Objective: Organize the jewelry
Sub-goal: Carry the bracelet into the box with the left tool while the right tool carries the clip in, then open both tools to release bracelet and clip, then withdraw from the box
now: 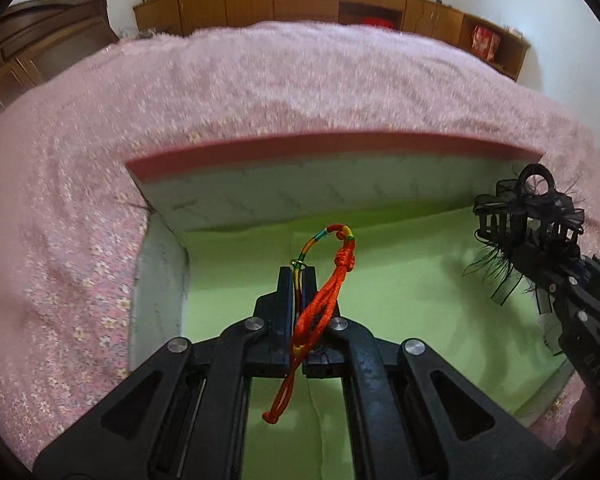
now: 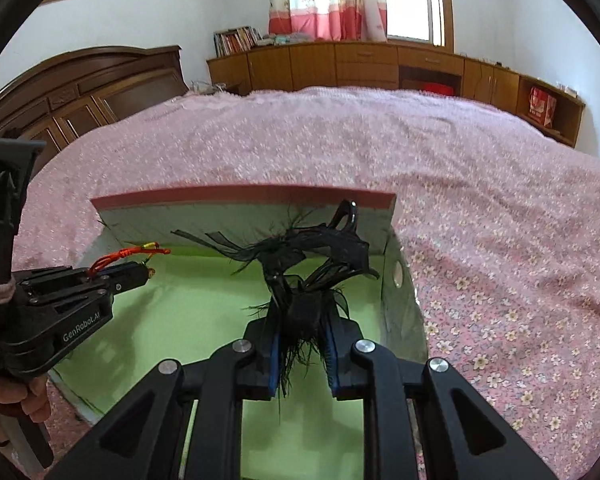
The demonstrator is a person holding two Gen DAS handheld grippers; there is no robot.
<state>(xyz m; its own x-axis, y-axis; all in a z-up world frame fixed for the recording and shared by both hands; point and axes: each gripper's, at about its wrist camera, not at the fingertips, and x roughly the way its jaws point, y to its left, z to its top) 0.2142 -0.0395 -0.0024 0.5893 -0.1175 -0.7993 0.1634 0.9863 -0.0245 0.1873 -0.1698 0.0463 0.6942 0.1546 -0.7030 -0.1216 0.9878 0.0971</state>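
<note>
the only legible marking is the brand "genrobot.ai", printed in pale letters on the black side plate of the left gripper (image 2: 150, 271) in the right wrist view. the side of the right gripper (image 1: 536, 248) in the left wrist view carries pale characters too distorted to read. the book spines (image 2: 236, 40) on the far cabinet are too small to read.

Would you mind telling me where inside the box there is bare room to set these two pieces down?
The green floor of the box looks bare throughout: free between the left wall and the left tool with its red cord bracelet, and between both tools. It is crowded only near the right tool, where the black feathered hair claw spreads.
</note>
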